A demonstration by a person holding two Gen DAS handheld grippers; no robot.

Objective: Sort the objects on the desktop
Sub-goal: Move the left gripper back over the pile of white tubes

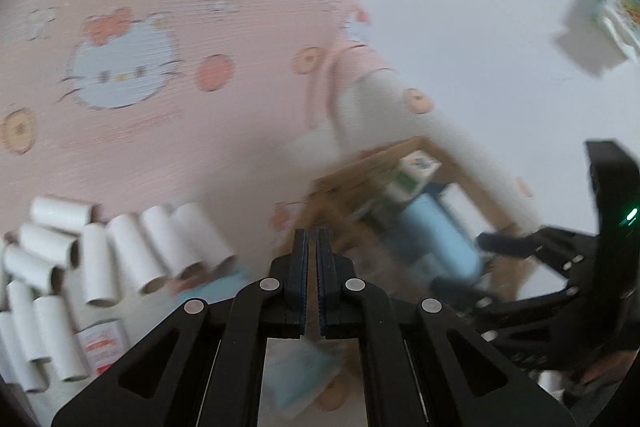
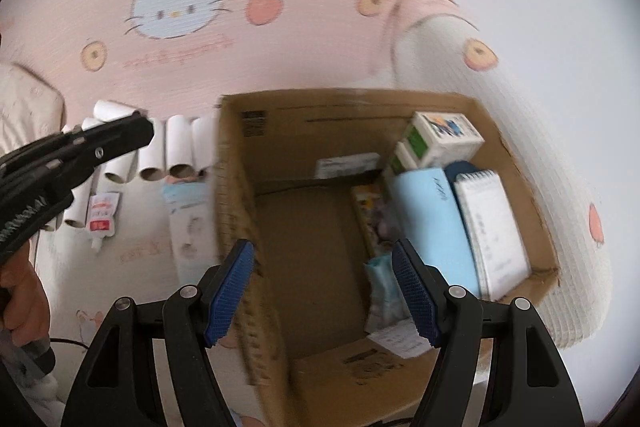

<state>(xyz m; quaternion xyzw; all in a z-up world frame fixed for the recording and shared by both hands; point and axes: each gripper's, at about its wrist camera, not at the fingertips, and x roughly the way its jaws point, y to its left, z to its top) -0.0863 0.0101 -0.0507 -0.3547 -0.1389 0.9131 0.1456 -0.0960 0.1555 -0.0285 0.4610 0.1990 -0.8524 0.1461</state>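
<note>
So the left gripper [image 1: 313, 243] is clamped shut with nothing in it, hanging over the paper tubes [image 2: 176, 151] lying just left of the cardboard box [image 2: 240, 227]. Right gripper [image 2: 324, 291] sits wide open and empty above the box, where a blue case [image 2: 428, 223] and spiral notepad [image 2: 492, 231] are stacked at the right side.
</note>
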